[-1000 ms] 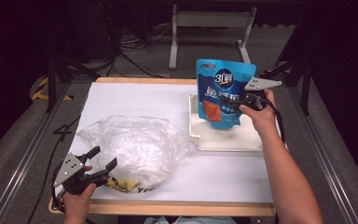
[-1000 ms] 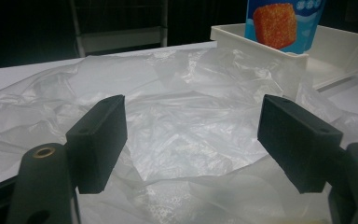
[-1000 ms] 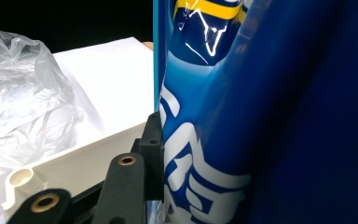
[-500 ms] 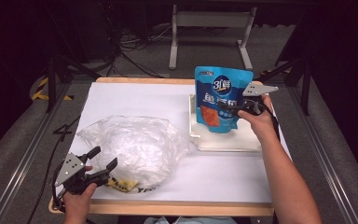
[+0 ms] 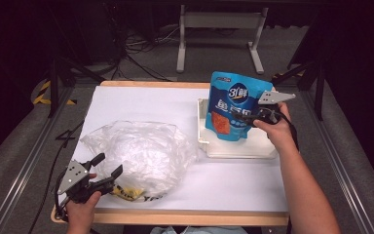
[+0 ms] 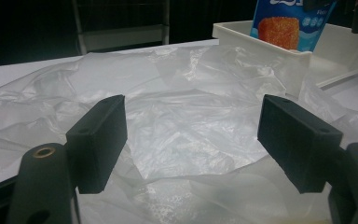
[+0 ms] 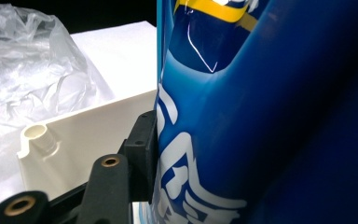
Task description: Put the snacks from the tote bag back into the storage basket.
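A blue snack pouch (image 5: 233, 107) stands upright in the white tray (image 5: 238, 148) at the table's right. My right gripper (image 5: 251, 117) reaches in from the right and is shut on the pouch's right side. In the right gripper view one black finger pad (image 7: 142, 140) lies against the pouch (image 7: 261, 116); the other jaw is hidden behind it. These jaws have just been opening with the pouch between them. My left gripper (image 5: 108, 165) rests open near the front left edge, at the rim of a crumpled clear plastic bag (image 5: 141, 151), nothing between its fingers.
The white table top (image 5: 141, 102) is bare behind the bag. A yellow-printed item (image 5: 131, 192) lies under the bag's front edge. In the left gripper view the tray's wall (image 6: 270, 46) stands beyond the plastic bag (image 6: 182, 93). A metal stand (image 5: 219, 22) is on the floor beyond.
The right hand has lowered the blue pouch a little into the tray and shifted it slightly right. The left gripper and the plastic bag have stayed still.
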`<state>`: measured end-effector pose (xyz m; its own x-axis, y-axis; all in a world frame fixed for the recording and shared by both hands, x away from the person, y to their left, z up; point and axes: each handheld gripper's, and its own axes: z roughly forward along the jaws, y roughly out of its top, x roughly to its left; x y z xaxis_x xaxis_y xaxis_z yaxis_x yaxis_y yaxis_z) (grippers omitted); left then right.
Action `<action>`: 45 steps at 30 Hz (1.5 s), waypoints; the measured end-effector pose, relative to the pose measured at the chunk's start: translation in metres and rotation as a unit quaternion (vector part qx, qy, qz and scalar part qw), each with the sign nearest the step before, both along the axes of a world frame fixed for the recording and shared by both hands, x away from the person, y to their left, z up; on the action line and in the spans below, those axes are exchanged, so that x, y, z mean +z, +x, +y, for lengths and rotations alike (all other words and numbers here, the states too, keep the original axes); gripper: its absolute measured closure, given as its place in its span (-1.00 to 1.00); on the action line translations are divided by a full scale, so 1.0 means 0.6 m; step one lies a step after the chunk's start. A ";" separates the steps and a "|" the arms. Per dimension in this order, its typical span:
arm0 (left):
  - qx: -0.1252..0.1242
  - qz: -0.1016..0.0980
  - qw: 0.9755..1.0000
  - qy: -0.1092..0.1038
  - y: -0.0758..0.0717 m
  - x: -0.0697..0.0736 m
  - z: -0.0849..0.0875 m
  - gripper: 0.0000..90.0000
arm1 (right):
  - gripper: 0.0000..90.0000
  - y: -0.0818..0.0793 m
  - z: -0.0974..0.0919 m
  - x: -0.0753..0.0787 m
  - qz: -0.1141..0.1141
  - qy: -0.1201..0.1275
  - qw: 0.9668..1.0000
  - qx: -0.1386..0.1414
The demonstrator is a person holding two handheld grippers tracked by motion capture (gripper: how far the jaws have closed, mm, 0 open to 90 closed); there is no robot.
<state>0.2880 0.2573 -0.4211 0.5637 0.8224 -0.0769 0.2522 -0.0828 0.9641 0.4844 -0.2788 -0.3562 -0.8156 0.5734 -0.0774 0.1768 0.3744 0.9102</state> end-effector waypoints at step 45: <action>-0.002 0.002 1.000 0.003 -0.002 0.000 -0.003 -0.45 | 0.37 -0.146 -0.058 0.047 0.017 0.022 0.978 -0.206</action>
<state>0.2871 0.2552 -0.4210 0.5670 0.8204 -0.0742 0.2562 -0.0900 0.9624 0.3969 -0.3136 -0.3282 -0.5166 0.8559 -0.0218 0.3346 0.2252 0.9151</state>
